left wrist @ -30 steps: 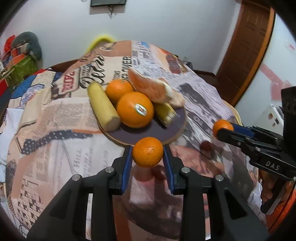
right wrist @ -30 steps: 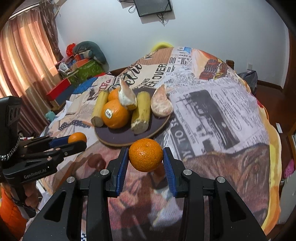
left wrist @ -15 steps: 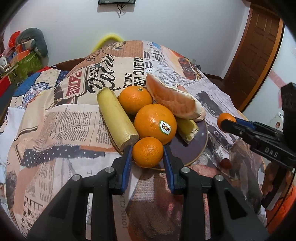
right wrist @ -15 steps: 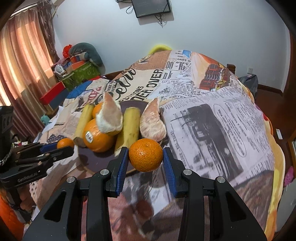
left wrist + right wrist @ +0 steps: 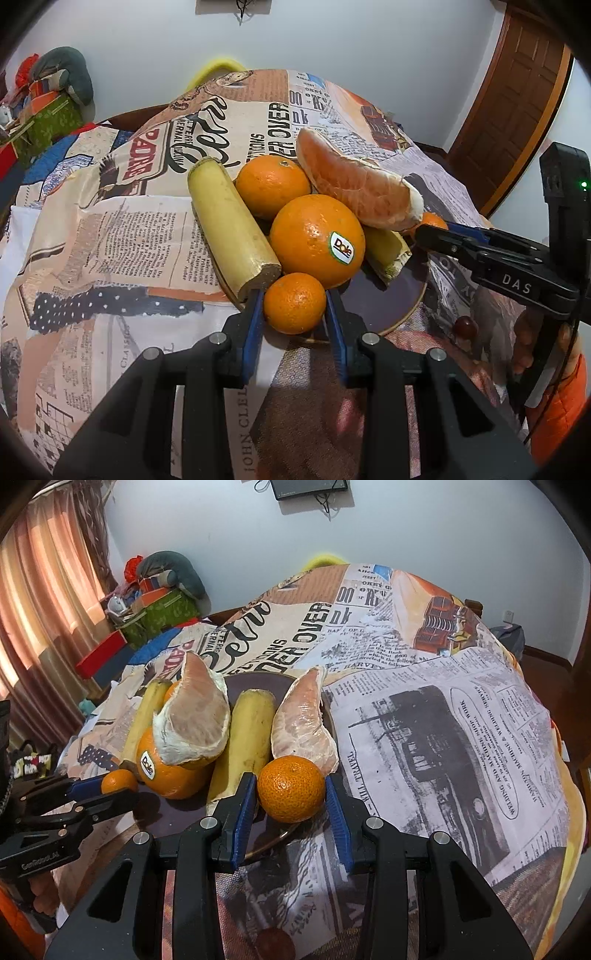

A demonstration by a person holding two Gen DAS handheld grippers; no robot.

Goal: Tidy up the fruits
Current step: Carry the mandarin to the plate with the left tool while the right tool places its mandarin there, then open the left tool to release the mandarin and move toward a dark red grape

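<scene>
A dark round plate (image 5: 399, 299) (image 5: 173, 814) holds a large Dole orange (image 5: 316, 240) (image 5: 166, 777), a smaller orange (image 5: 271, 184), two banana pieces (image 5: 229, 225) (image 5: 251, 734) and two pomelo wedges (image 5: 358, 192) (image 5: 304, 720). My left gripper (image 5: 294, 308) is shut on a mandarin (image 5: 293, 302) at the plate's near rim, against the Dole orange; it shows in the right wrist view (image 5: 118, 781). My right gripper (image 5: 291, 794) is shut on another mandarin (image 5: 291, 788) over the plate's right rim, also seen in the left wrist view (image 5: 428, 221).
The table is covered by a newspaper-print cloth (image 5: 443, 716). A small dark red fruit (image 5: 464, 326) lies on the cloth right of the plate. Boxes and clutter (image 5: 155, 602) stand at the far left, a wooden door (image 5: 517, 92) at the right.
Both grippers moved forward toward the plate with their mandarins. The left mandarin now sits against the Dole orange; the right one reached the plate's rim by the pomelo wedge.
</scene>
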